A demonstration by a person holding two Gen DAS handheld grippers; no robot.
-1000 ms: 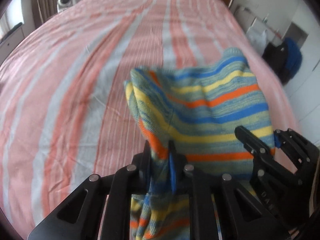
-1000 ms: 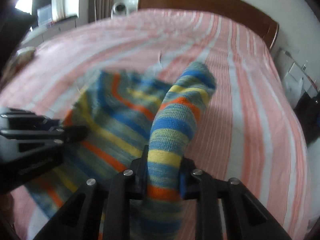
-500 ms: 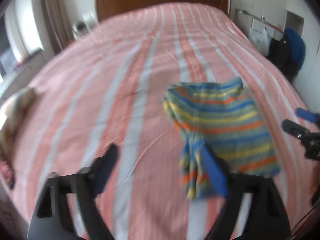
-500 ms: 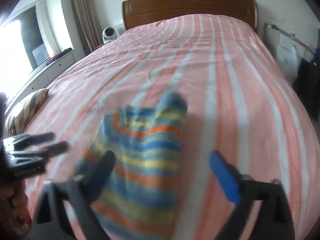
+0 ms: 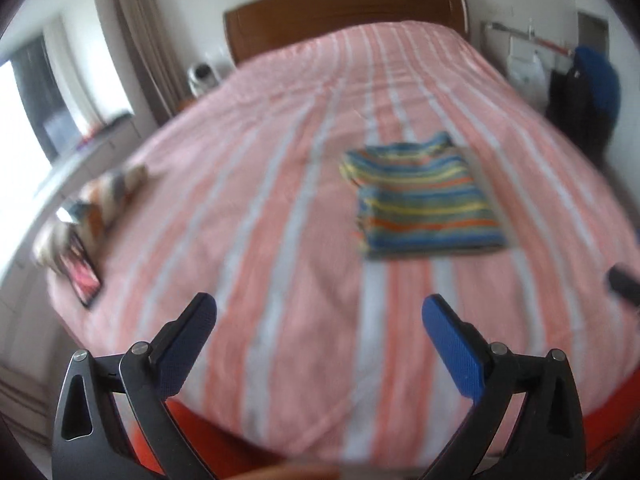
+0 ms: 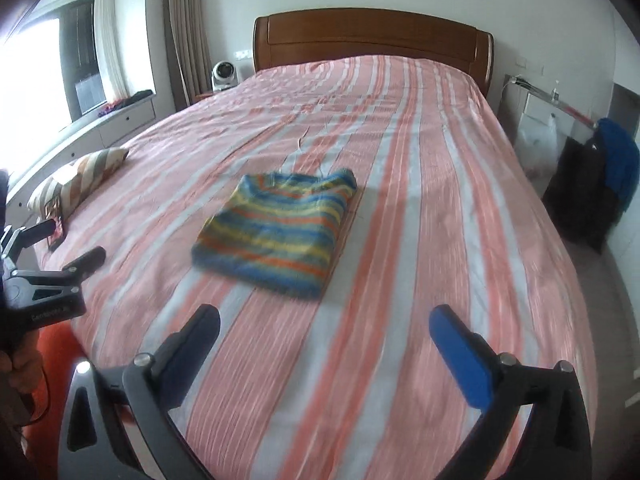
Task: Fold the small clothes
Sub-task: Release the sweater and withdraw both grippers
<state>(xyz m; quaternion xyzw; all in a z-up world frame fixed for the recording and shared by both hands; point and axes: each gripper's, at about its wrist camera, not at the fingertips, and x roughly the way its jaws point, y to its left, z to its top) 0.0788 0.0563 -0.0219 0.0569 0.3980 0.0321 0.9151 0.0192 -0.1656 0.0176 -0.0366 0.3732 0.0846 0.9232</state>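
Striped knit sweater [image 6: 278,230] folded flat on bed [image 6: 420,200]; left gripper [image 5: 318,322] and right gripper [image 6: 324,330] near it, jaws spread, empty.

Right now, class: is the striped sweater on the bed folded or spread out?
Folded. The striped sweater lies as a compact rectangular stack on the bed, with no sleeves showing.

The left gripper [image 5: 319,314] hangs with jaws spread wide above the pink striped bedspread [image 5: 280,208]; the striped knit garment [image 5: 424,200] lies folded flat well beyond its fingers
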